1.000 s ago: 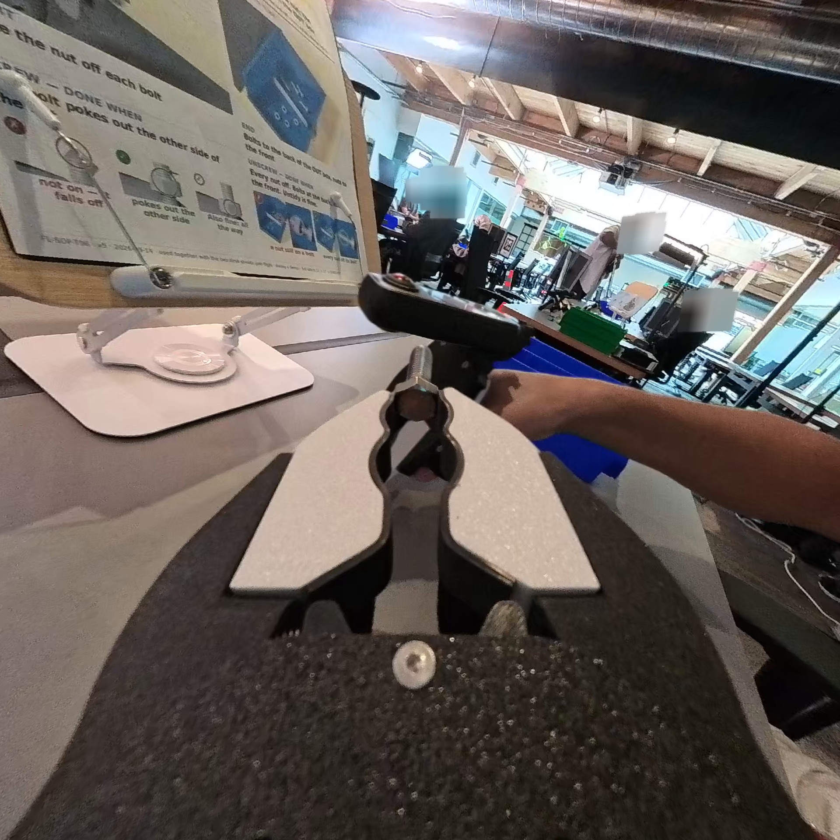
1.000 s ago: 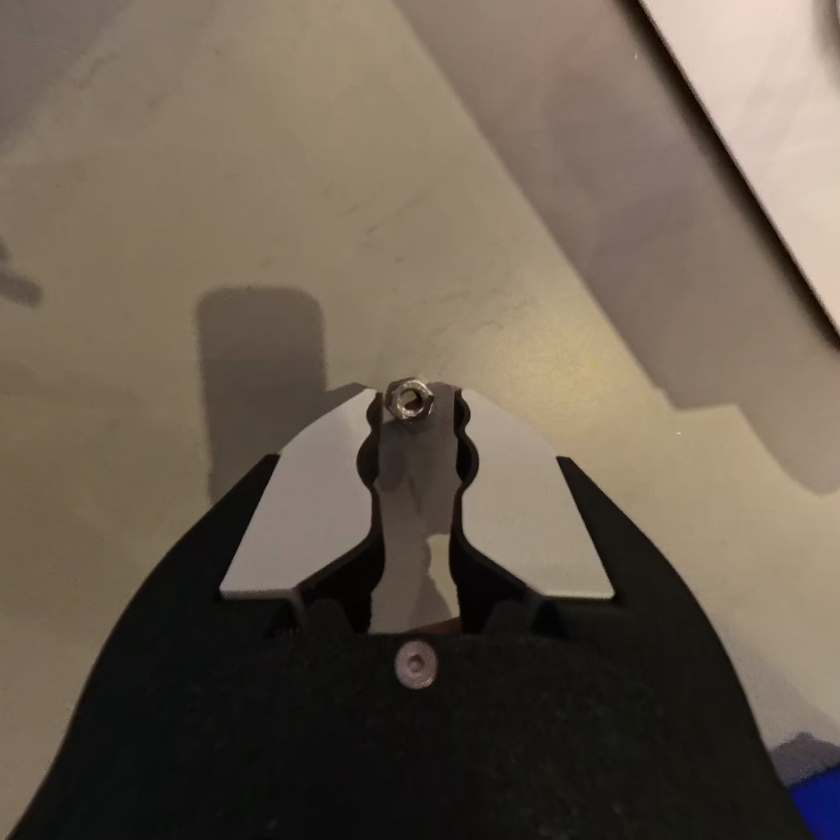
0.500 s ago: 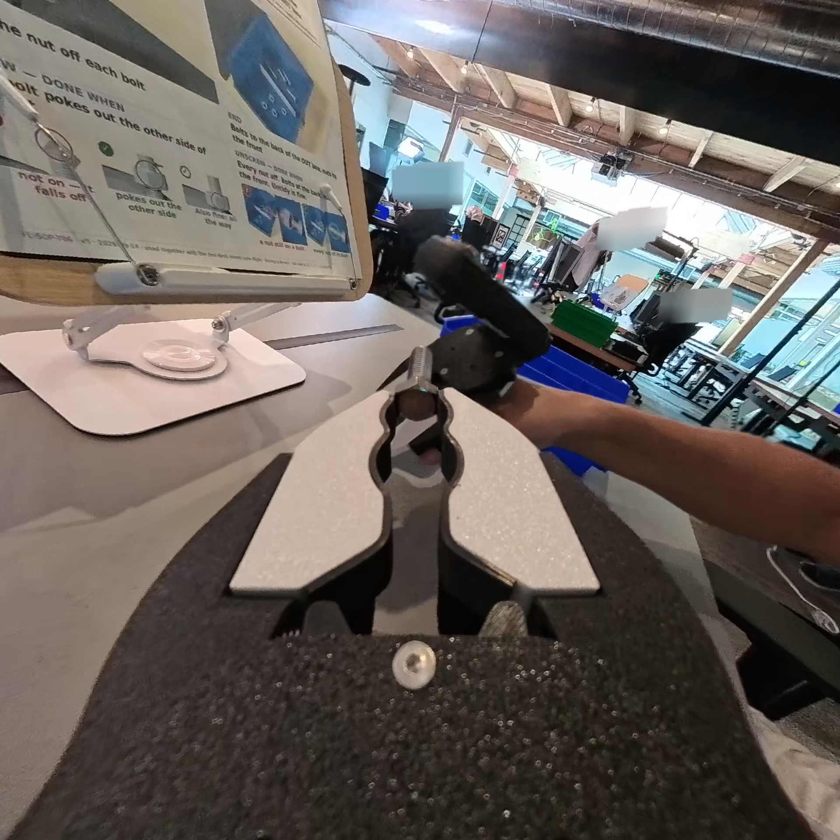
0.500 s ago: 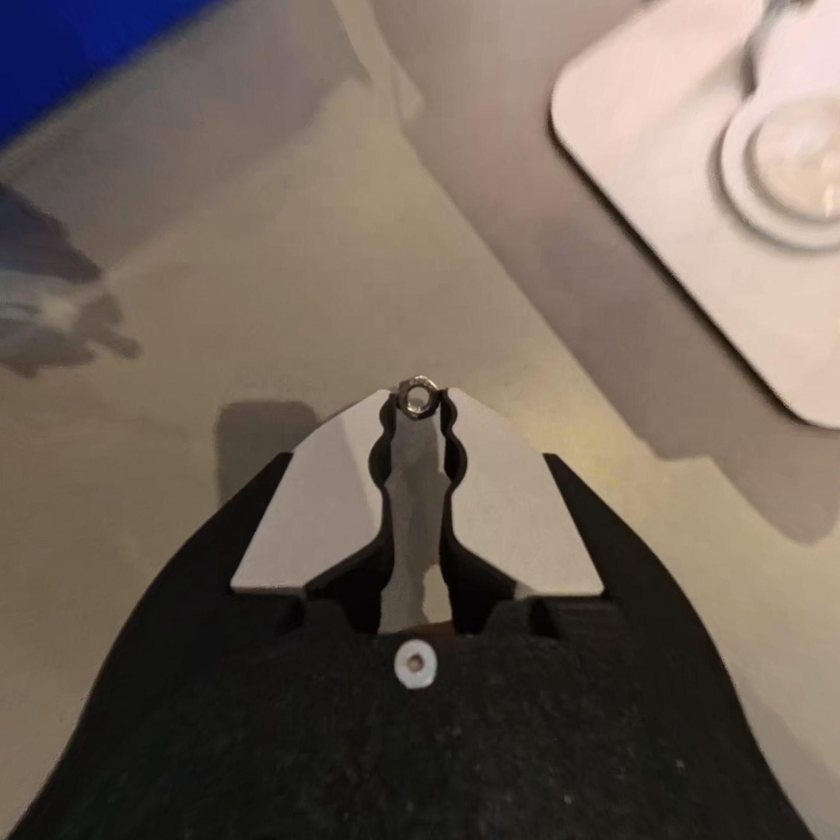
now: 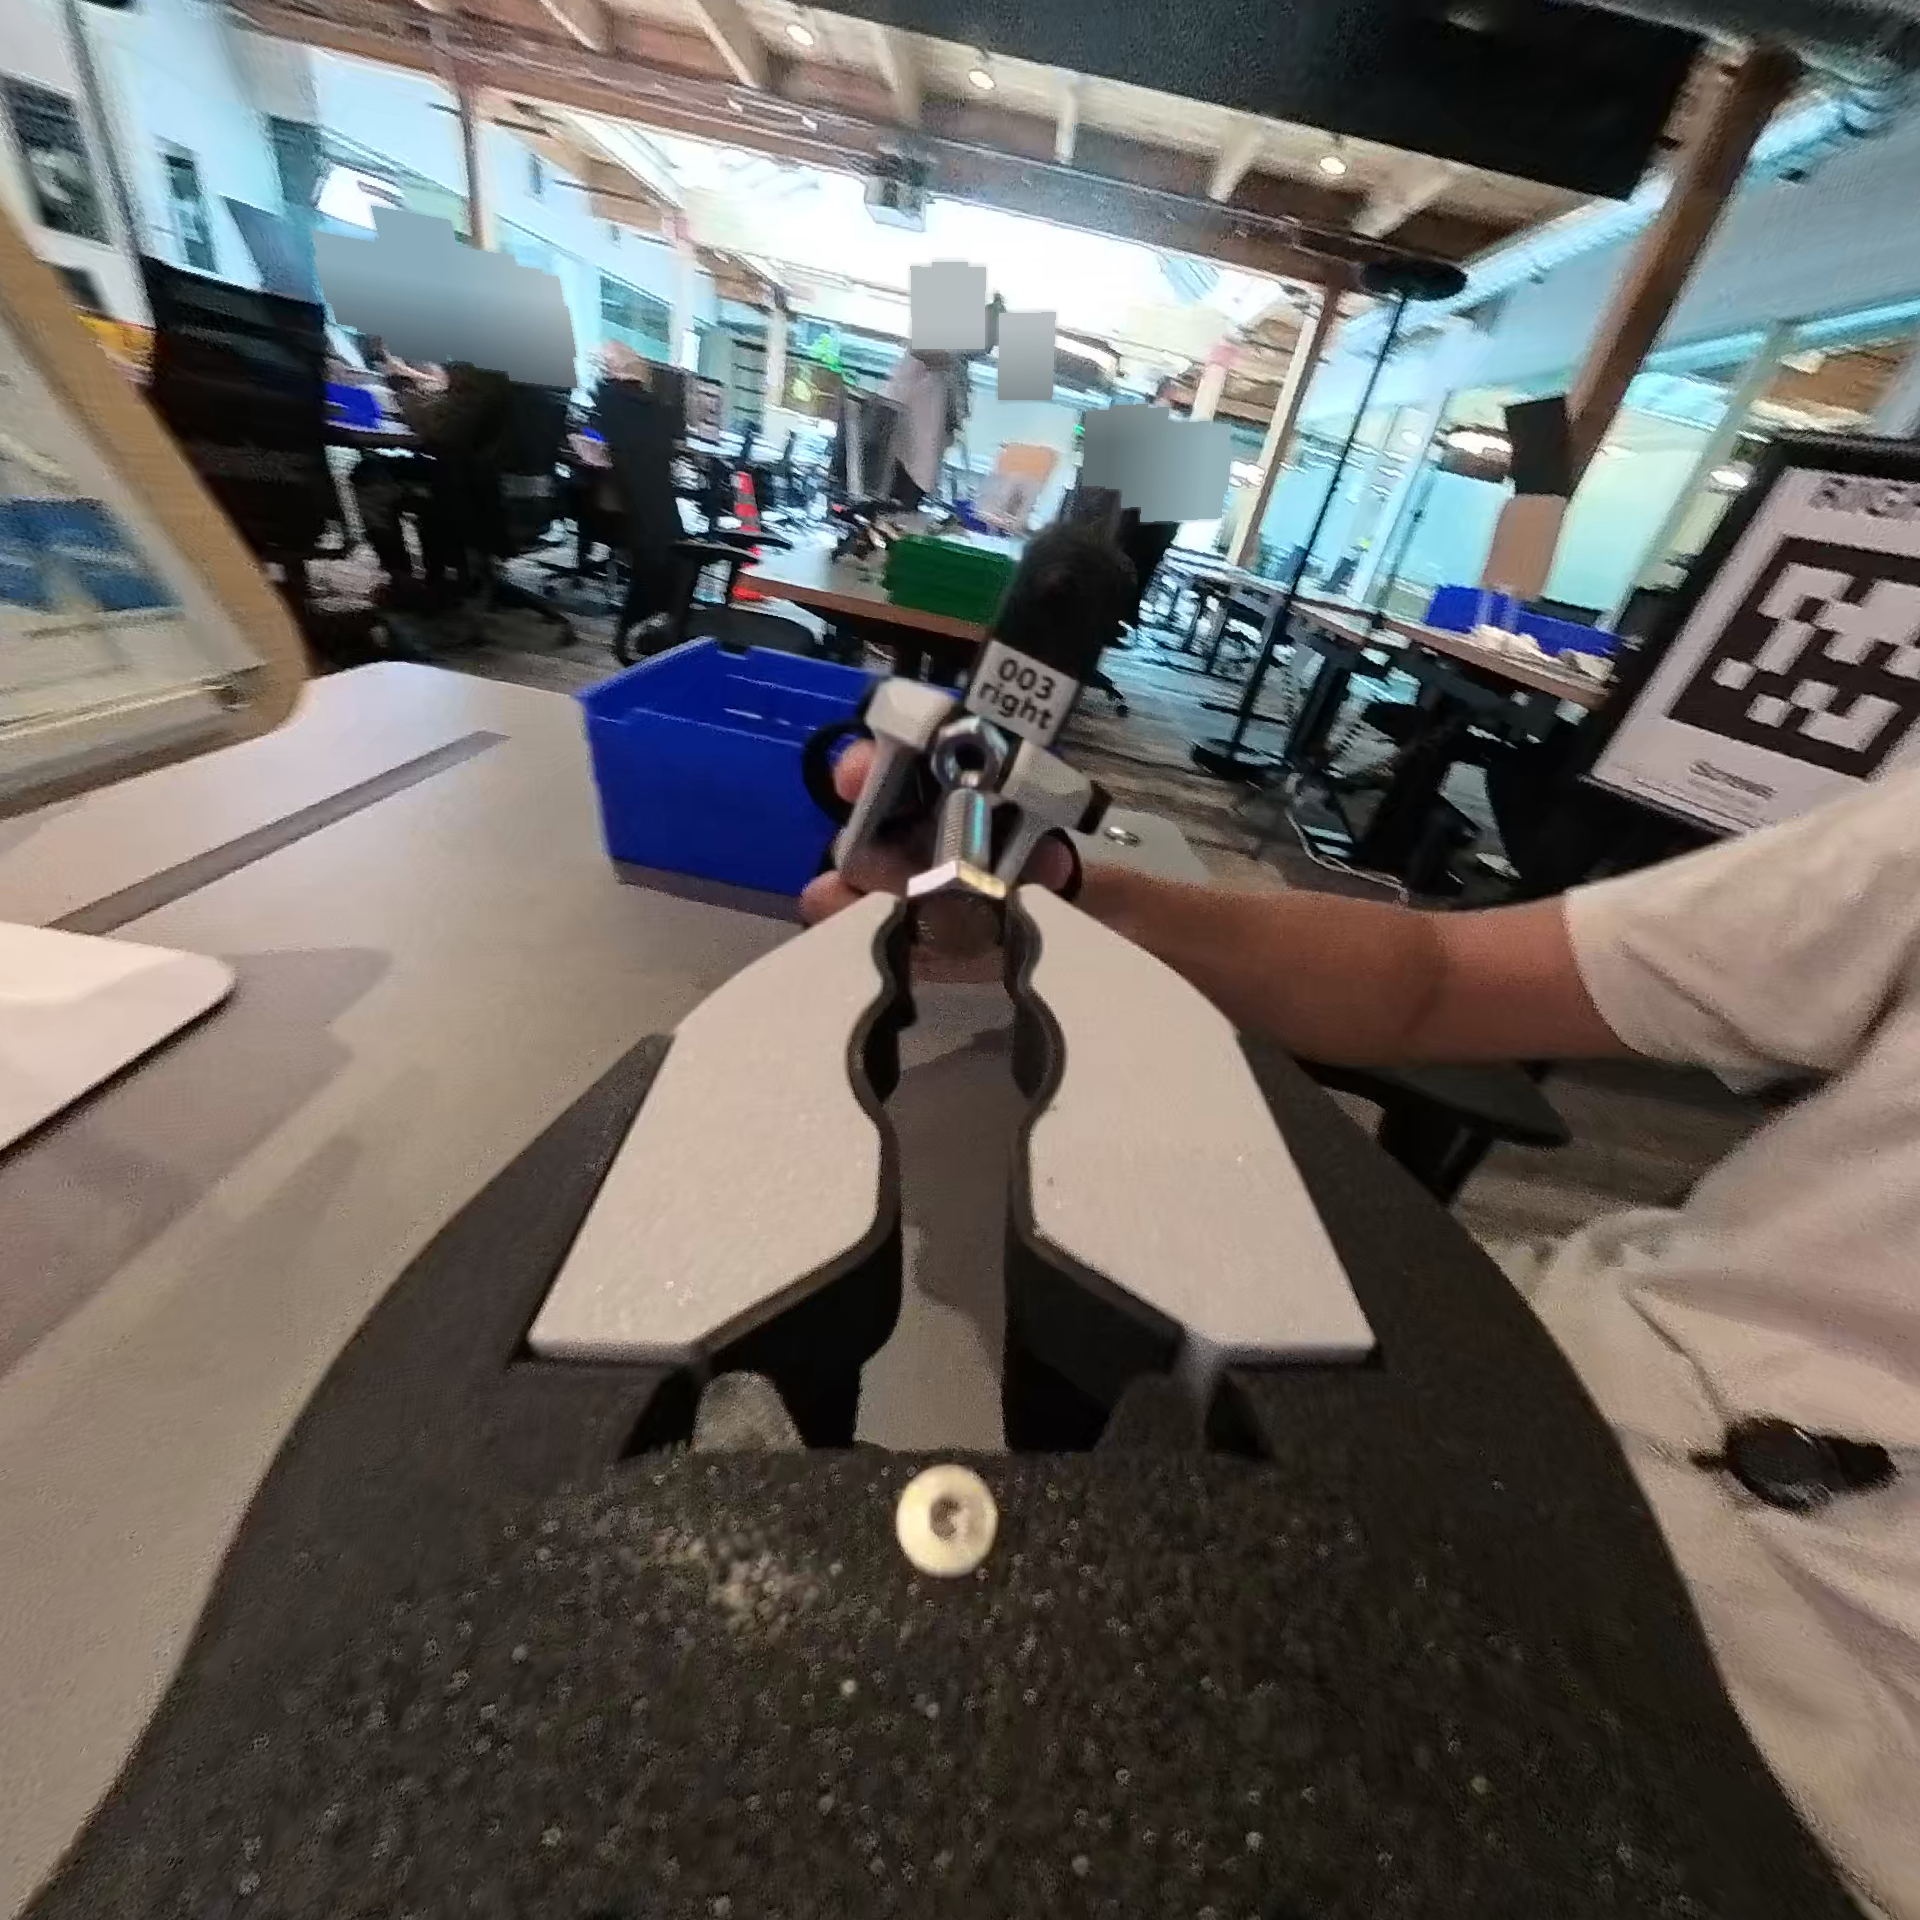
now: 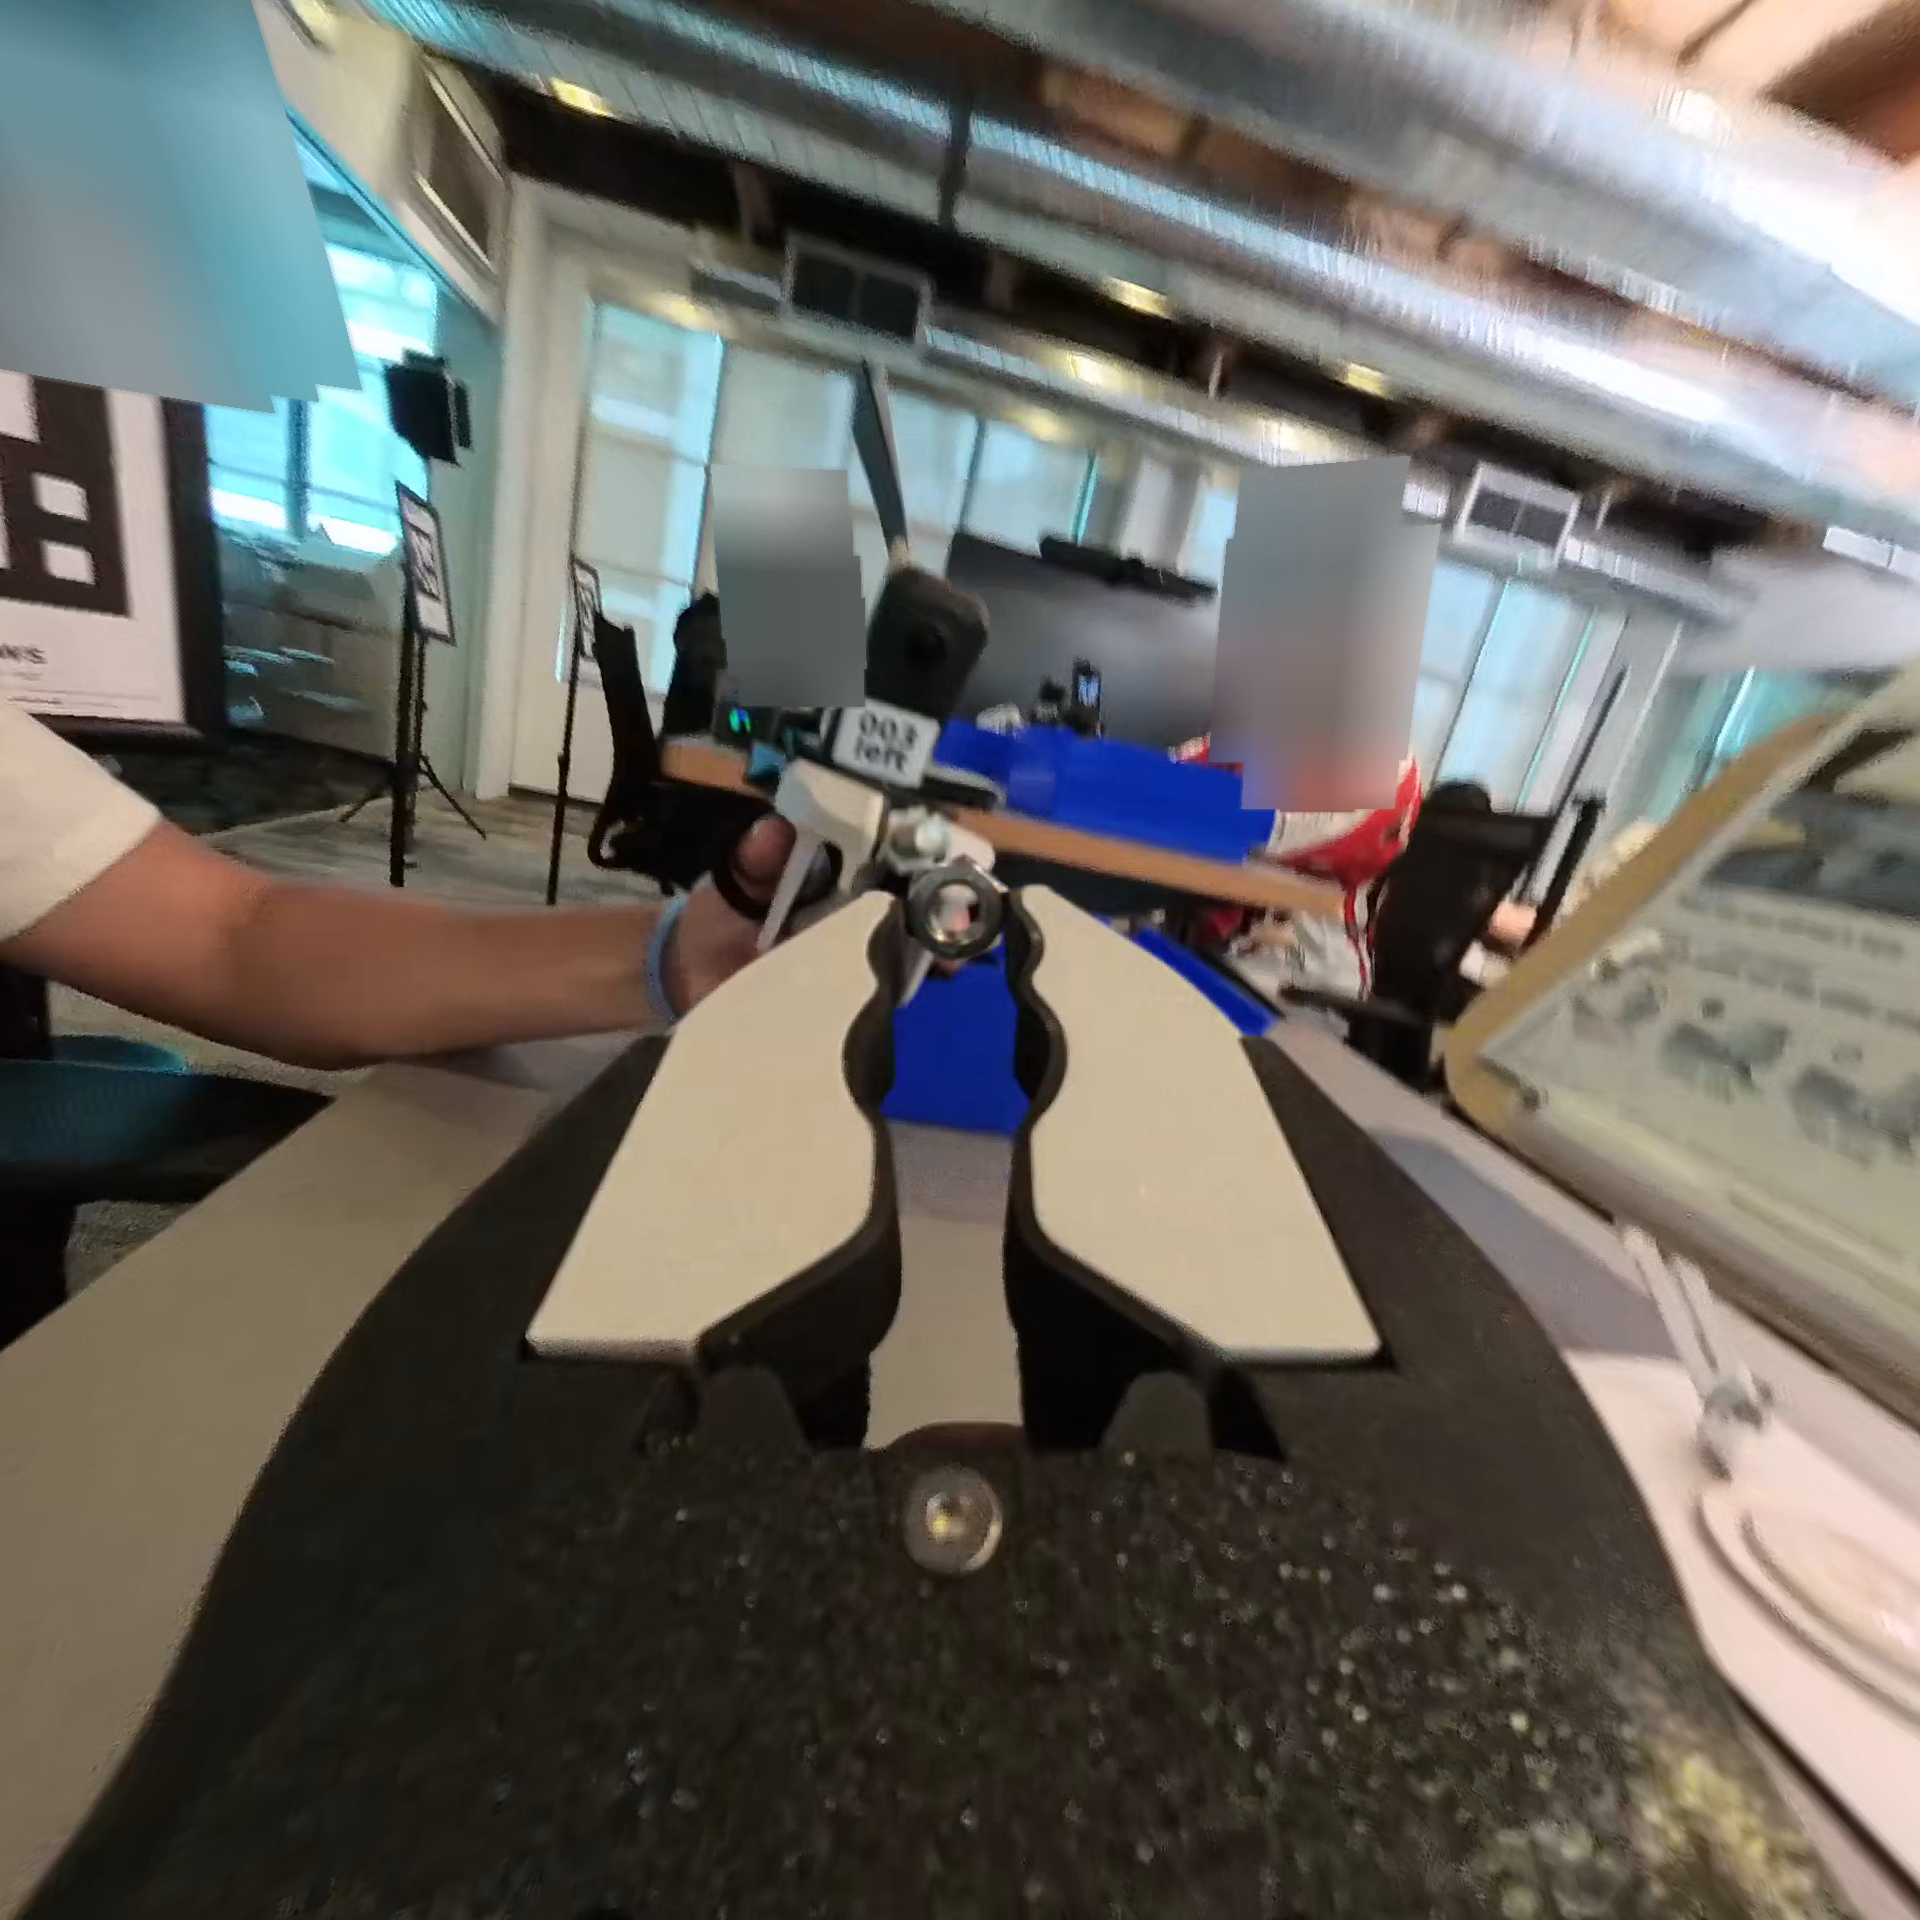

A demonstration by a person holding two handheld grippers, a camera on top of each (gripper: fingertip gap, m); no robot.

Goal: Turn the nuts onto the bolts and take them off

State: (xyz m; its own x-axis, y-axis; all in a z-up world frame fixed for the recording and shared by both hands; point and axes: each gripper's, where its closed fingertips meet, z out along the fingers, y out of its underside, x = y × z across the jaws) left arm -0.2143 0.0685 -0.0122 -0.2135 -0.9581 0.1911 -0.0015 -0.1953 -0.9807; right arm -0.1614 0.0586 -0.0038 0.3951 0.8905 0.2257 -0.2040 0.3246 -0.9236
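My left gripper (image 5: 954, 914) is shut on the hex head of a silver bolt (image 5: 971, 826), whose threaded shaft points forward and away from me. My right gripper (image 6: 951, 927) is shut on a silver hex nut (image 6: 951, 914). The two grippers face each other above the table. In the left wrist view the nut (image 5: 961, 750) sits at the bolt's tip between the right gripper's white fingers (image 5: 902, 727). I cannot tell whether the threads have caught. In the right wrist view the left gripper's white fingers (image 6: 831, 816) stand just behind the nut.
A blue bin (image 5: 717, 769) stands at the far edge of the grey table (image 5: 416, 935). A white stand base (image 5: 94, 997) and a framed instruction board (image 6: 1714, 1018) are at the side. The person's bare arms (image 5: 1299, 966) reach across. A code sign (image 5: 1787, 644) stands behind. There is about 6 centimetres between the tips of the two grippers.
My right gripper rose from pointing down at the table with the nut and turned to face the left gripper. The nut now meets the bolt's tip. My left gripper swung right.
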